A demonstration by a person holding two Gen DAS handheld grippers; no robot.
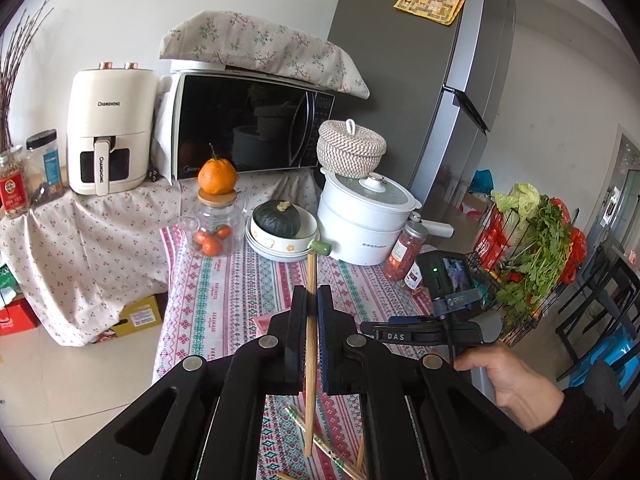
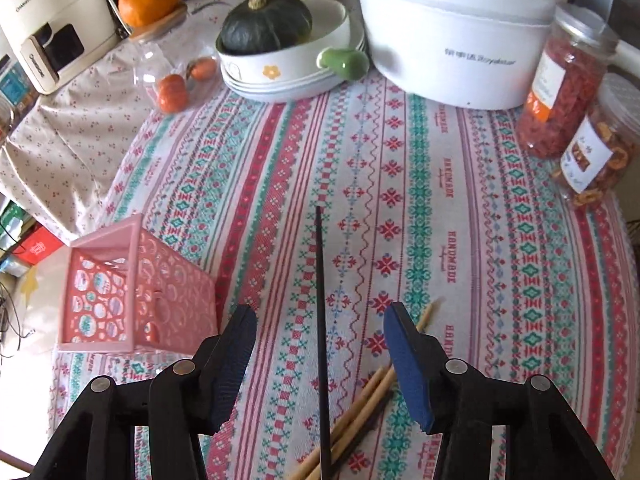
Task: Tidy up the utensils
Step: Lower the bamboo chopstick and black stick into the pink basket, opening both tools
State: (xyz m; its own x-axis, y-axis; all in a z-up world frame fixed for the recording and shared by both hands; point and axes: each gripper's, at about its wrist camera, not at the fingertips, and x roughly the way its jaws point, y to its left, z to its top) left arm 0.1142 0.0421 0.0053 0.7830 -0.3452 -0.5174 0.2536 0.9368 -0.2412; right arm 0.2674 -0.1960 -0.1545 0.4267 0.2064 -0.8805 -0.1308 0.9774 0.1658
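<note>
a pale wooden chopstick (image 1: 311, 344) is clamped upright between the closed jaws of the left gripper (image 1: 312, 336), above the patterned red and green tablecloth (image 2: 460, 208). the right gripper (image 2: 320, 344) is held with its jaws parted and no pad pressing on anything; a thin black chopstick (image 2: 321, 320) is seen between them, untouched by either pad. more pale wooden chopsticks (image 2: 360, 412) are lying loose on the cloth near the front edge of the tabletop, just beside the right jaw. a pink perforated plastic basket (image 2: 136, 288) is lying on its side at the left edge. a dark green squash in a white bowl (image 2: 280, 64) is set at the far edge.
</note>
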